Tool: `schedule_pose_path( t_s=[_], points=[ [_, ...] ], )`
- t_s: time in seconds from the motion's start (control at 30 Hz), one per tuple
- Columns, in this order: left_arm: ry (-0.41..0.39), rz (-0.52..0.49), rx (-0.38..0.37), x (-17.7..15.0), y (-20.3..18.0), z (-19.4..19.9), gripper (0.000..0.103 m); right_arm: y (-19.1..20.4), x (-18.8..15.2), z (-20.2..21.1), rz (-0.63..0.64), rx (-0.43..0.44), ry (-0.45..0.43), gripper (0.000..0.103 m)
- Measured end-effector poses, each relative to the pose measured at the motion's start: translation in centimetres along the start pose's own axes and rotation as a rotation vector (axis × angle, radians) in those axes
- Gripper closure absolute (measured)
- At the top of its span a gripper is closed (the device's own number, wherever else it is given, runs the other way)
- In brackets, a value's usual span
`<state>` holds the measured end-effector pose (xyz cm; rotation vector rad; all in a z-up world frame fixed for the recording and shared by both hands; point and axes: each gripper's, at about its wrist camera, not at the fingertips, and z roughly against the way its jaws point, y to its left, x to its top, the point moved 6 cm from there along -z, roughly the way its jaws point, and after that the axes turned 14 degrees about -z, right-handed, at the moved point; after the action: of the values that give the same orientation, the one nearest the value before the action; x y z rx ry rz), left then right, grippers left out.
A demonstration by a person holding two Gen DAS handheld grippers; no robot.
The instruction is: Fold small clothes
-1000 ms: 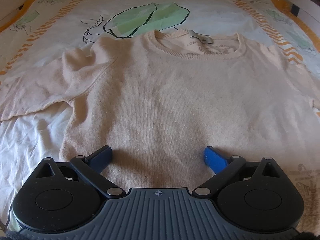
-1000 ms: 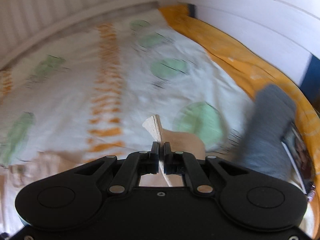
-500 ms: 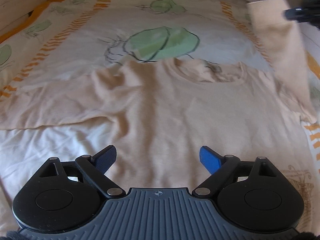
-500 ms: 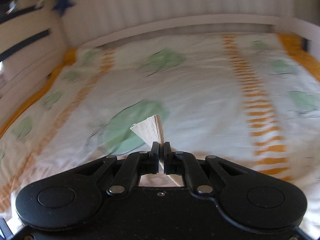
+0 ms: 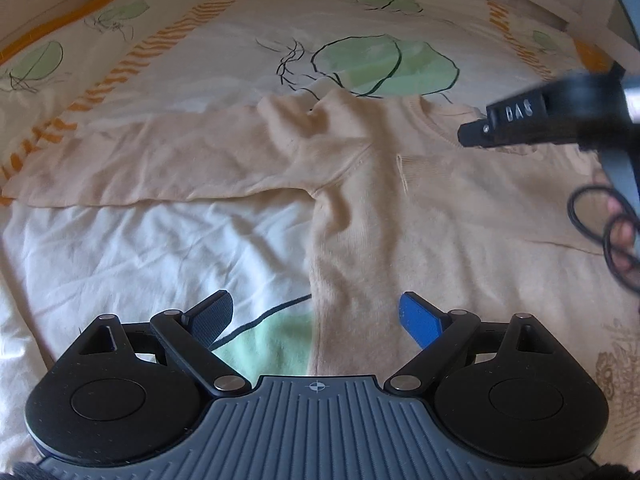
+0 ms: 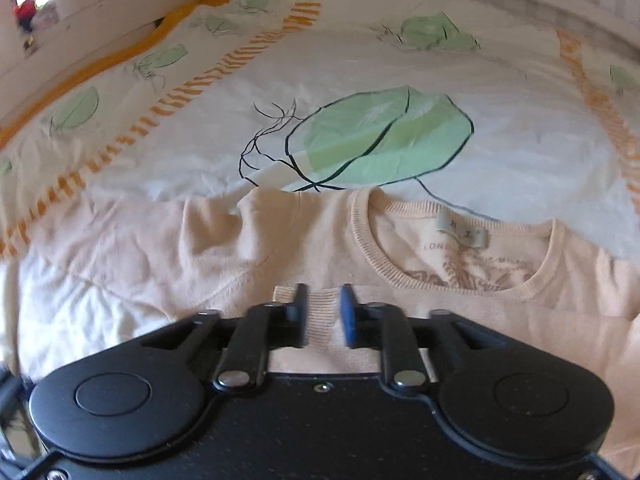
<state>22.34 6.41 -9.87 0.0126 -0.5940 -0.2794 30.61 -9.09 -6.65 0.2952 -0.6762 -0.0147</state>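
Left wrist view: beige knit sweater lies flat on the bed's duvet cover, white with green leaf prints and orange dashed stripes. Neckline at 12 o'clock, hem toward 6, so the body's long axis runs 12–6. One long sleeve stretches straight out toward 9 o'clock, crosswise to the body, flat, cuff end near the frame edge. Left claw at 6 o'clock, jaws spread wide, nothing between the pads; it straddles the sweater's side edge, one blue pad over the duvet, the other over the knit. Whether the pads touch the fabric, cannot tell. Right claw enters from 3 o'clock, blurred, tip over the collar area. Black cable loop and fingertips at the 3 o'clock edge.

Right wrist view: sweater fills the lower half, ribbed round collar at 1–2 o'clock with a sewn label inside and faint print under it. Collar opening faces 12 o'clock. Right claw at 6 o'clock, jaws parting, gap narrow, ribbed cuff of the other sleeve lying between the pads, not pinched; that sleeve is laid across the chest. Big green leaf print just beyond the collar. White bed frame at 10–12 o'clock.
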Motion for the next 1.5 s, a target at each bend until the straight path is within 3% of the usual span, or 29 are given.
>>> schedule_pose_path(
  t_s=[0.07, 0.27, 0.53, 0.73, 0.77, 0.8, 0.87, 1.03, 1.17, 1.4, 1.5],
  points=[
    [-0.002, 0.001, -0.008, 0.3, 0.0, 0.0, 0.013, -0.5, -0.3, 1.6, 0.016, 0.007, -0.042, 0.056],
    [-0.036, -0.019, -0.051, 3.1, -1.6, -0.3, 0.013, -6.8, -0.4, 5.5, -0.101, 0.004, -0.106, 0.055],
    [-0.018, -0.085, -0.108, 7.2, -4.6, -4.2, 0.013, -19.1, -4.0, 9.3, -0.262, -0.228, -0.149, 0.055],
    [0.063, -0.069, -0.151, 8.8, -6.2, -8.3, 0.027, -25.3, -5.8, 11.1, -0.395, -0.317, -0.168, 0.055],
    [0.076, -0.060, -0.166, 8.9, -6.5, -8.8, 0.042, -25.9, -6.0, 11.2, -0.409, -0.319, -0.170, 0.055],
    [0.081, -0.048, -0.178, 8.9, -6.8, -9.2, 0.071, -26.4, -6.1, 11.2, -0.423, -0.321, -0.171, 0.055],
    [0.056, -0.027, -0.140, 9.5, -6.7, -8.7, 0.098, -27.0, -6.3, 11.1, -0.440, -0.325, -0.171, 0.055],
    [-0.101, 0.016, -0.148, 12.7, -5.8, -3.6, 0.098, -27.7, -6.9, 11.0, -0.435, -0.326, -0.167, 0.055],
    [-0.174, 0.011, -0.157, 15.1, -5.4, -0.6, 0.098, -27.5, -7.5, 10.7, -0.451, -0.266, -0.148, 0.055],
    [-0.219, -0.038, -0.159, 17.3, -6.5, 1.0, 0.098, -24.7, -7.9, 9.5, -0.354, -0.218, -0.114, 0.055],
    [-0.229, -0.036, -0.172, 17.7, -6.8, 1.5, 0.098, -24.2, -7.7, 8.4, -0.347, -0.188, -0.082, 0.048]
  ],
)
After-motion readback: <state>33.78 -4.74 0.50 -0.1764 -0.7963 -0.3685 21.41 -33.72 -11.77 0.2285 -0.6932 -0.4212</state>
